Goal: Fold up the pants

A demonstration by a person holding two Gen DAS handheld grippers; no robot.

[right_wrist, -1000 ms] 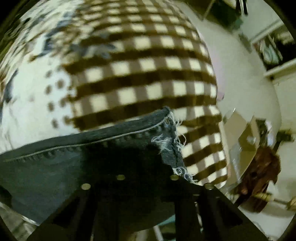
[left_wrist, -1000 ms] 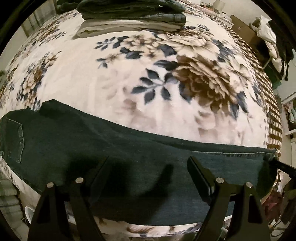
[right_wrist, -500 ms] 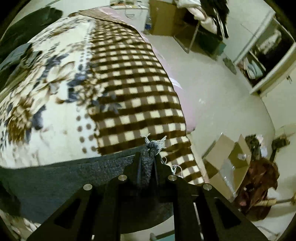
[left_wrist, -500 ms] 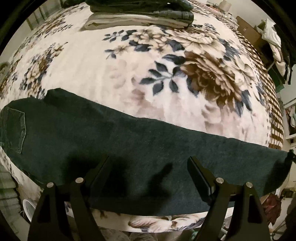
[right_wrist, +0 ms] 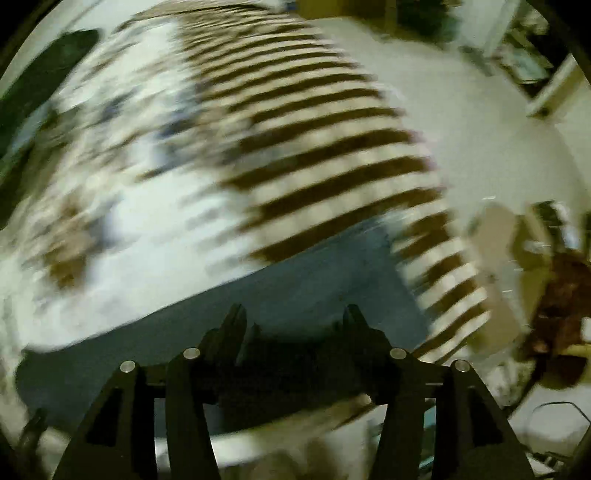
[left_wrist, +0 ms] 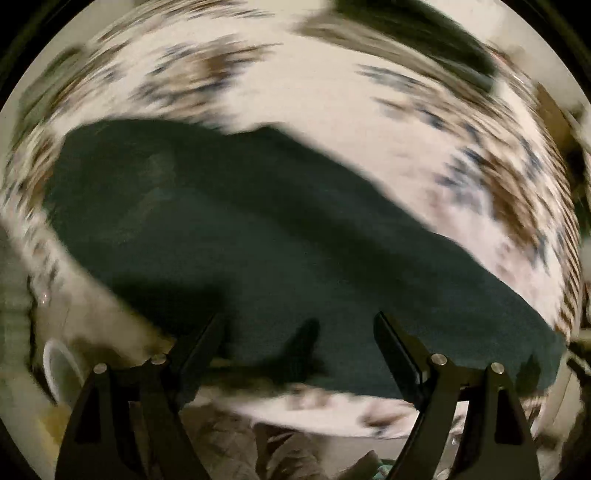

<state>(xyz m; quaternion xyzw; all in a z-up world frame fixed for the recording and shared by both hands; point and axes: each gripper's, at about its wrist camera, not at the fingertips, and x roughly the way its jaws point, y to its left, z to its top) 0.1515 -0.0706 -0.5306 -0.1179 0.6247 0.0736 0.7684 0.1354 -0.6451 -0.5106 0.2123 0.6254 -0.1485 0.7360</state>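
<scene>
1. Looking down the left wrist view, I saw the dark pants (left_wrist: 280,236) spread flat on the floral blanket (left_wrist: 332,107), running from the upper left of the frame to the lower right edge.
2. My left gripper (left_wrist: 295,328) hung over the lower edge of the pants with its jaws spread wide and nothing between them; the cloth lay below and ahead of the fingers, and I could not tell whether they touched it.
3. Everything in that view was smeared by blur, so seams and pockets were unreadable; a dark folded pile (left_wrist: 417,33) showed at the top right.
4. In the right wrist view the leg end of the pants (right_wrist: 295,295) lay just ahead of my right gripper (right_wrist: 293,317), across the lower middle of the frame, next to the brown checked border (right_wrist: 332,147) of the blanket.
5. My right gripper's jaws had just been opening; they stood apart and released, with the cloth lying below the gap rather than pinched.
6. A pale floor (right_wrist: 461,122) filled the right of that frame.
</scene>
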